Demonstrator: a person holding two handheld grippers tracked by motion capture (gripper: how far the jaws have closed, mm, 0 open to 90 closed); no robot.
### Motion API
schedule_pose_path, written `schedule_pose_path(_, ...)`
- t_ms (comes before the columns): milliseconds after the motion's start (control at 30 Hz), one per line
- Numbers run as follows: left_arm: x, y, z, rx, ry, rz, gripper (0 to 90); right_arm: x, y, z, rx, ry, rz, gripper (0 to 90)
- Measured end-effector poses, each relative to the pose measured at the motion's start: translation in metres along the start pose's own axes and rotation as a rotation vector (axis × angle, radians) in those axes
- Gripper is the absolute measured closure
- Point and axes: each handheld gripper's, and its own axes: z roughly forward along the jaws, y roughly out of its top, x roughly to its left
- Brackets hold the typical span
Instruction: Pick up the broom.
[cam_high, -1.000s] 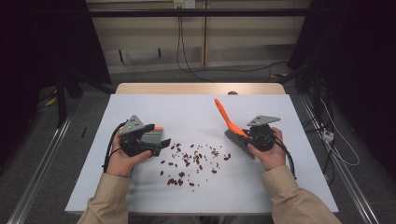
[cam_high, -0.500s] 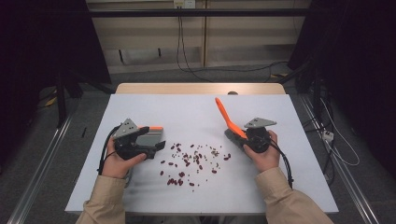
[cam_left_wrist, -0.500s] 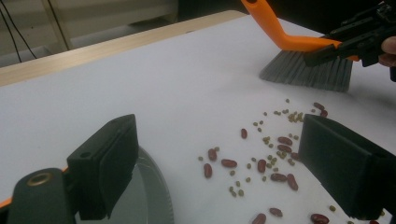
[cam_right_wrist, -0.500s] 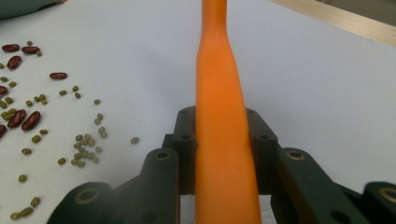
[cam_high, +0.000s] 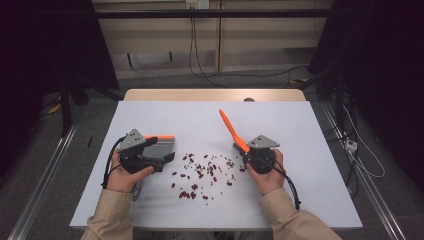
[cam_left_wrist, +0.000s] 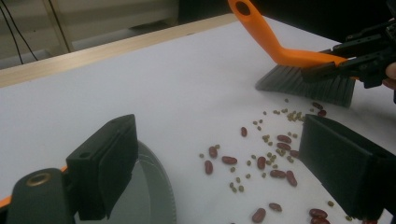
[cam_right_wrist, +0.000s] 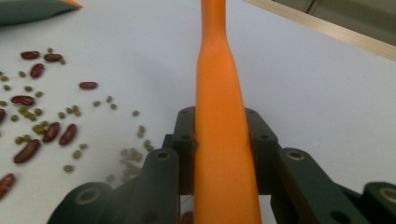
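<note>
On the white desk (cam_high: 310, 130) a person holds a pair of tongs in each hand. The right tongs (cam_high: 245, 152), right of centre in the high view, are clamped tight on the orange handle of a small brush (cam_high: 231, 129); the handle slants up toward the frame's middle, and in the right gripper view it runs straight up between the two black jaws. In the left gripper view the brush's grey bristles (cam_left_wrist: 303, 86) rest on the desk at the upper right, just beside the edge of the spill.

The left tongs (cam_high: 167, 159), left of centre in the high view, stand wide apart; in the left gripper view a grey dustpan (cam_left_wrist: 149, 191) lies between the jaws at the lower left. Whether the pads actually press on its sides cannot be told. In the high view the dustpan's orange rim (cam_high: 160, 138) shows behind these tongs.

Between the two hands lies a scatter of red beans (cam_high: 192, 187) and small green beans (cam_high: 227, 162), spread loosely across the centre of the desk. Nothing else sits between the brush and the dustpan.

Around the desk: a wooden strip (cam_high: 215, 95) along the far edge, cables (cam_high: 200, 55) hanging at the top centre, a dark curtain at the upper right, and metal rails on the floor at both lower sides.
</note>
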Motion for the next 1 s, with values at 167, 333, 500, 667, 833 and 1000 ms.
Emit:
schedule_pose_path(167,0.000,0.000,-0.002,-0.004,-0.002,0.001,12.1,0.019,0.001,0.003,-0.024,-0.020,-0.018,71.0)
schedule_pose_path(333,0.002,-0.001,-0.003,-0.009,0.002,-0.002,12.0,0.027,0.002,0.005,-0.042,0.002,-0.002,70.9)
schedule_pose_path(500,0.003,-0.001,-0.004,-0.010,0.000,-0.002,11.8,0.033,0.003,0.007,-0.054,0.027,0.009,70.9)
schedule_pose_path(667,0.003,-0.002,-0.004,-0.007,-0.001,-0.002,11.0,0.041,0.005,0.009,-0.064,0.053,0.023,70.8)
schedule_pose_path(833,0.006,-0.004,-0.007,-0.005,0.003,-0.010,10.5,0.053,0.008,0.012,-0.071,0.068,0.002,70.8)
schedule_pose_path(1000,0.008,-0.008,-0.008,-0.002,0.001,-0.017,8.8,0.057,0.010,0.013,-0.076,0.080,0.003,70.8)
